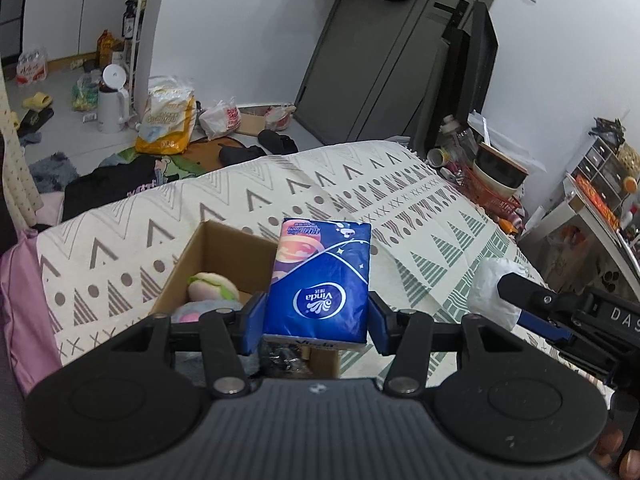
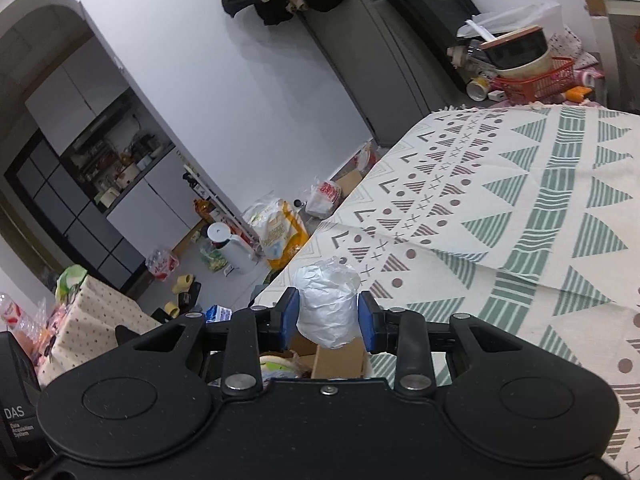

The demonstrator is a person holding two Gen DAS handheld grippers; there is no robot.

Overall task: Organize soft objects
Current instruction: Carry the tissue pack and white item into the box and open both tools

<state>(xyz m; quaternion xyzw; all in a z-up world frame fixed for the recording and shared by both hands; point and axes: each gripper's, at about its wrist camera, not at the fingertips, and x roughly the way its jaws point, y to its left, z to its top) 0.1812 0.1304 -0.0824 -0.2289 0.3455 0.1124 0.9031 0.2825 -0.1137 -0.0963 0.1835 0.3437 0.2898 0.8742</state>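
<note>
Left wrist view: the left claw [image 1: 316, 322] is clamped on a blue plastic-wrapped tissue pack [image 1: 320, 284], held above the open brown cardboard box [image 1: 224, 248] near the desk's left edge. Two plush toys [image 1: 214, 285] already lie inside. The right claw [image 2: 328, 318] grips a crumpled white plastic bundle [image 2: 327, 307] just beside. Both seemingly await dropping in.

Desk [image 1: 132, 240]: covered by a cream cloth [image 2: 520, 208] with geometric print. Open cardboard box [image 1: 224, 248] stood on it; clutter heaped at its far end.
</note>
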